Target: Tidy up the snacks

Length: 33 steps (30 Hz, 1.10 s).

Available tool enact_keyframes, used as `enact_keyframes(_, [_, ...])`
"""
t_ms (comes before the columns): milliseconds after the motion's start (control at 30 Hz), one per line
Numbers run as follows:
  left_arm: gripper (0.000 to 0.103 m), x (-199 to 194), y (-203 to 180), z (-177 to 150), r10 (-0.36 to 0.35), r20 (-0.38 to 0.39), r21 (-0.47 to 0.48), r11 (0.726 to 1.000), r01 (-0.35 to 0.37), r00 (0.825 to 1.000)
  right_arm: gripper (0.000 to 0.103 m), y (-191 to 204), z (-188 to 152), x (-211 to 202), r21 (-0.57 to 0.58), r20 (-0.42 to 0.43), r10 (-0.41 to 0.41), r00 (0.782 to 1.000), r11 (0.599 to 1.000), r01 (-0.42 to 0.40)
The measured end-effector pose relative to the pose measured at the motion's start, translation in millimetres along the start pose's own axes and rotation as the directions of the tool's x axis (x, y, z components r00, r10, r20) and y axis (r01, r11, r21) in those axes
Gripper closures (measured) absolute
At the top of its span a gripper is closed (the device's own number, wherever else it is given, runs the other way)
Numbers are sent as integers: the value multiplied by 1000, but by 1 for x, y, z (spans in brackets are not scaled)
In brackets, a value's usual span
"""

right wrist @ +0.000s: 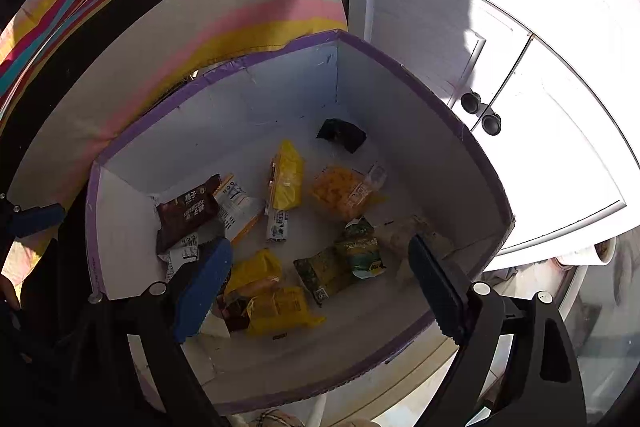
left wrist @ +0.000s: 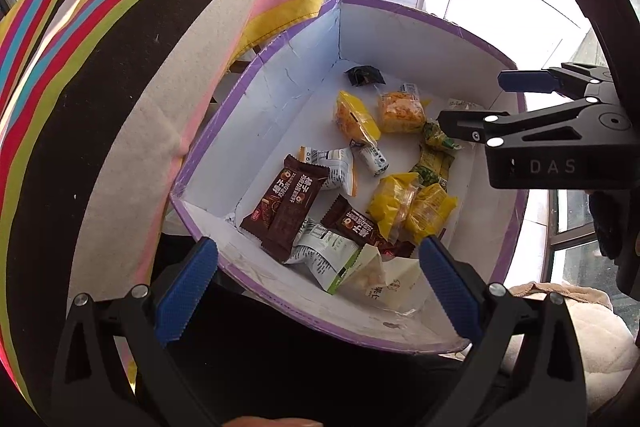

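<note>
A white box (left wrist: 280, 99) with a purple rim is holding the snacks: brown chocolate bars (left wrist: 286, 203), yellow packets (left wrist: 356, 117), green packets (right wrist: 362, 247) and a small black wrapper (left wrist: 365, 75) are lying loose on its floor.

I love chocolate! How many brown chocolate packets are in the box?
2 that I can see. One brown packet lies near the box's left corner. The other brown packet sits toward the near wall, partly under a white packet. More could be buried underneath.
</note>
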<state>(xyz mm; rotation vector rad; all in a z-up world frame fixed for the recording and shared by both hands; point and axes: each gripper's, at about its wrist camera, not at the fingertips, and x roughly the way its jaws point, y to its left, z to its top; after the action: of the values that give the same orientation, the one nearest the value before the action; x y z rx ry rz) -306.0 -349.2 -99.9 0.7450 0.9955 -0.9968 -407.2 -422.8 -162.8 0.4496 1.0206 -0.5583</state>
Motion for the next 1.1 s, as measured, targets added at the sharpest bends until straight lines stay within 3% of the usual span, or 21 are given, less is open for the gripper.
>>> enact_keyframes(1100, [2,1,-1,1,-15,-9,-5,1000,15,1000,17,1,-2,8,-2,-27,12,1000,1000,-12])
